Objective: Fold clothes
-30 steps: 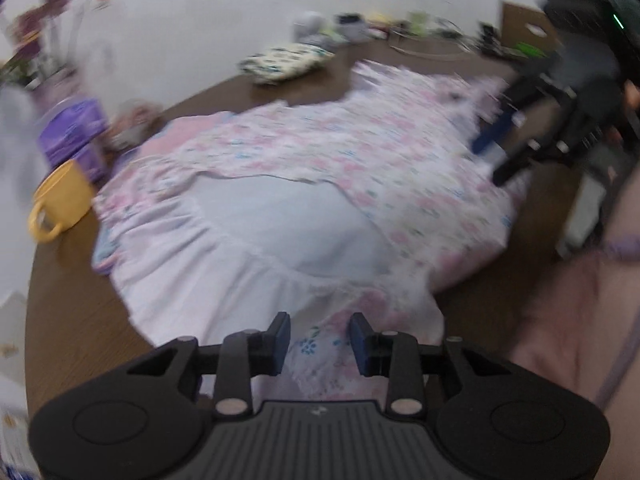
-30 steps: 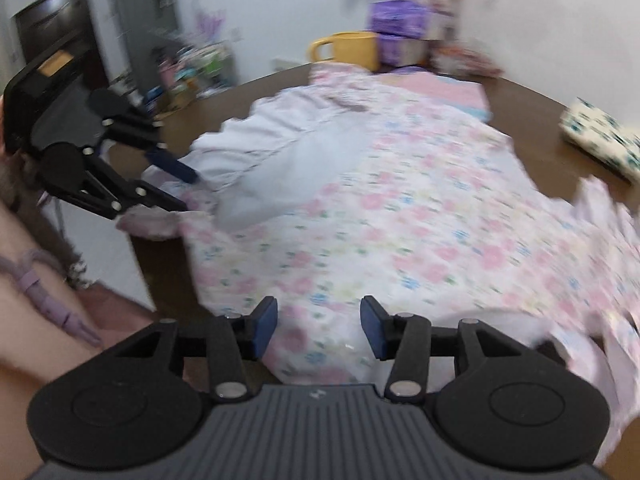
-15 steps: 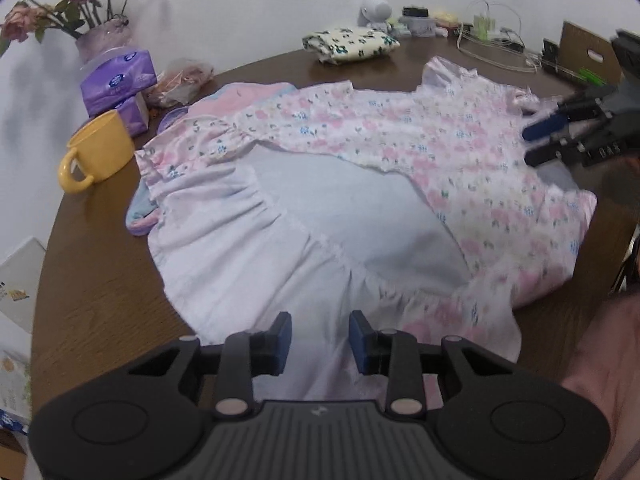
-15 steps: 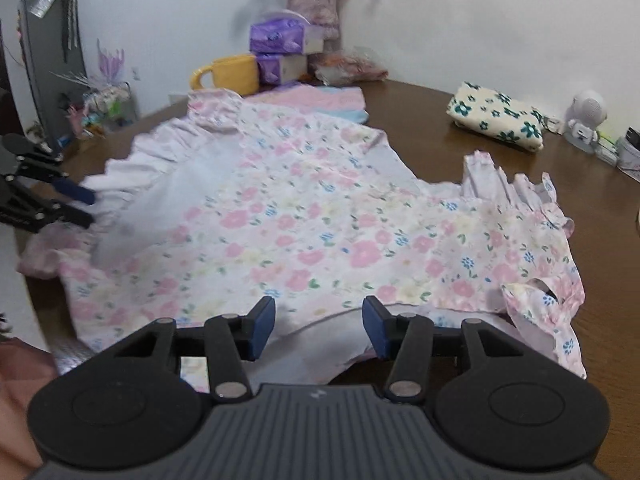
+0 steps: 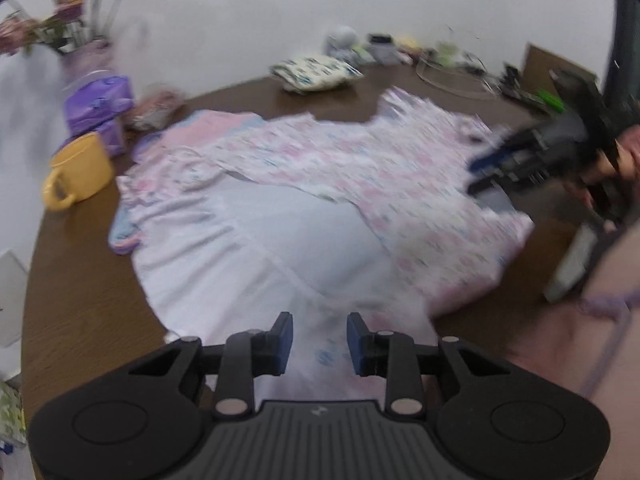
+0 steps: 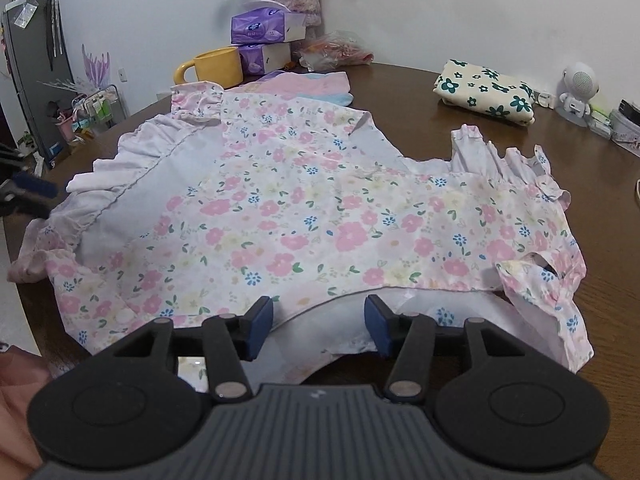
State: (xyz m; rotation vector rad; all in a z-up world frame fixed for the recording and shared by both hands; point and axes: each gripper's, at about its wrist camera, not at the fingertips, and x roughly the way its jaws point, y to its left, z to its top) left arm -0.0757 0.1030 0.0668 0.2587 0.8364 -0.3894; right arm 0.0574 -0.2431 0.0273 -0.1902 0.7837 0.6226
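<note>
A pink floral dress (image 6: pixel 320 216) lies spread on the round brown table (image 6: pixel 400 92), its skirt folded back so the pale lining (image 5: pixel 280 248) shows. My right gripper (image 6: pixel 319 322) hovers over the dress's near edge by the sleeve opening; its jaws are opening and the pads press on nothing. My left gripper (image 5: pixel 320 340) stands open just above the ruffled hem, cloth showing below the gap. In the blurred left wrist view, the right gripper (image 5: pixel 486 178) is at the far right of the dress. The left gripper (image 6: pixel 32 196) peeks in at the left edge.
Behind the dress stand a yellow mug (image 6: pixel 216 66), purple tissue boxes (image 6: pixel 266 26), a vase and a snack bag (image 6: pixel 336 50). A folded pink garment (image 6: pixel 308 82) lies partly under the dress. A folded flower-print cloth (image 6: pixel 486 92) and a small white figure (image 6: pixel 578 88) sit back right.
My right gripper has swung round to the dress's sleeve-side edge and its jaws have widened. My left gripper has lifted a little above the hem. The dress lies much as before.
</note>
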